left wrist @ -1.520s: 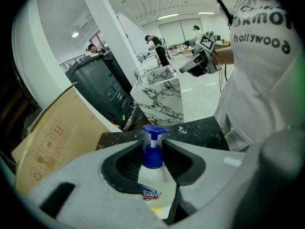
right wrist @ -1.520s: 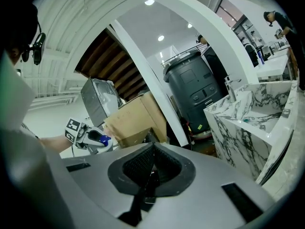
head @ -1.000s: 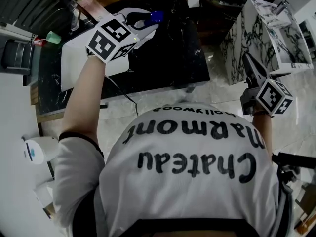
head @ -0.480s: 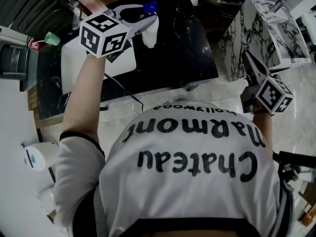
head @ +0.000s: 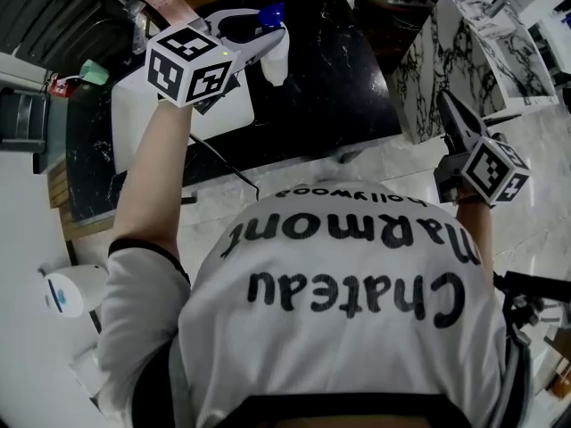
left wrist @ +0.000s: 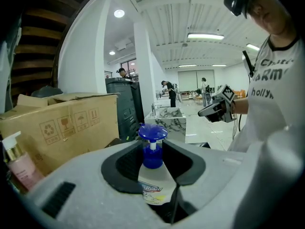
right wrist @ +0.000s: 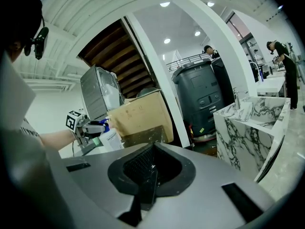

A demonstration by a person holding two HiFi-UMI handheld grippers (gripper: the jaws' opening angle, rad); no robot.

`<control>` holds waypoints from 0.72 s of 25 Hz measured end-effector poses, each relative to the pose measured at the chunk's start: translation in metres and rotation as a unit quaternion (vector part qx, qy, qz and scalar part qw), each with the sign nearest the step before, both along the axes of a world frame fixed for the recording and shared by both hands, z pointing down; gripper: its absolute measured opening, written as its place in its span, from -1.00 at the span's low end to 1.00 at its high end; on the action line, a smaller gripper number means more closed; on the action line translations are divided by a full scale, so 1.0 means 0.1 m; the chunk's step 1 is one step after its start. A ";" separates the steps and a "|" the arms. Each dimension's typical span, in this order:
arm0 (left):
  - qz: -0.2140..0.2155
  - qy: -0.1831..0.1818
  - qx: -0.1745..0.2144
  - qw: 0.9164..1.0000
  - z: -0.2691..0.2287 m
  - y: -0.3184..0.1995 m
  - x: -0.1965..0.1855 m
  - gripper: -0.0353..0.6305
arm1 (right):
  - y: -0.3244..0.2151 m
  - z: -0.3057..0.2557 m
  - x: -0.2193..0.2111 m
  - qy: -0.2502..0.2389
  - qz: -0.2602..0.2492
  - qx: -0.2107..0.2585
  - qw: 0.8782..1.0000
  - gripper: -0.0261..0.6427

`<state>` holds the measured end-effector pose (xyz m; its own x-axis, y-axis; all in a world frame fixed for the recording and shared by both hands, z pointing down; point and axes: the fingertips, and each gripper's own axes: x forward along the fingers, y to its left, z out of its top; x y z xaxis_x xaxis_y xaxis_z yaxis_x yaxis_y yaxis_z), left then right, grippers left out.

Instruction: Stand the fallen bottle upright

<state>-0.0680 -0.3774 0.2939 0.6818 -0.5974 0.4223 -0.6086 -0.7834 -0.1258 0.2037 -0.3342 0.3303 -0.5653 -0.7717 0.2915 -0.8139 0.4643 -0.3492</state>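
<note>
Nearest to the head camera is the person's white T-shirt with black lettering (head: 348, 328), and one bare arm reaches out on each side of it. On the person's right, the right gripper (right wrist: 147, 178) is in the air over the pale floor, away from the table. Its two dark jaws are closed on each other and nothing is between them.

On the left side, the left gripper (head: 265, 41) is stretched forward over the black marble-patterned table (head: 330, 87). Its jaws grip a white plastic bottle with a blue pump cap (left wrist: 153, 178). The pads press on the bottle's upper body, just under the blue collar. The bottle stands almost upright in the grip, pump up, above the table top beside a white flat board (head: 134, 114). I cannot tell whether its base touches the table.

Behind the bottle stands a brown cardboard box (left wrist: 62, 123), with a small pink pump bottle (left wrist: 21, 168) at its left. Further back, on the right, is a white block with grey marble veins (head: 464, 52), and beyond it a dark grey bin (right wrist: 200, 94).
</note>
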 end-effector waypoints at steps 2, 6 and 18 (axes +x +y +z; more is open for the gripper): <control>0.000 -0.001 0.000 1.000 0.00 0.02 -0.03 -0.49 | 0.03 0.00 -0.04 0.001 0.001 0.001 1.000 -0.88; -0.002 0.003 0.002 1.000 -0.01 0.03 -0.11 -0.49 | 0.08 0.01 -0.11 0.001 0.003 0.000 1.000 -0.88; 0.008 0.010 0.011 1.000 0.00 0.04 -0.18 -0.49 | 0.23 0.04 -0.28 0.005 0.017 0.001 1.000 -0.88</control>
<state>-0.0857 -0.3734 0.2943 0.6999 -0.5951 0.3950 -0.5984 -0.7905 -0.1305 0.1760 -0.3113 0.3340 -0.5350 -0.7916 0.2951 -0.8331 0.4364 -0.3398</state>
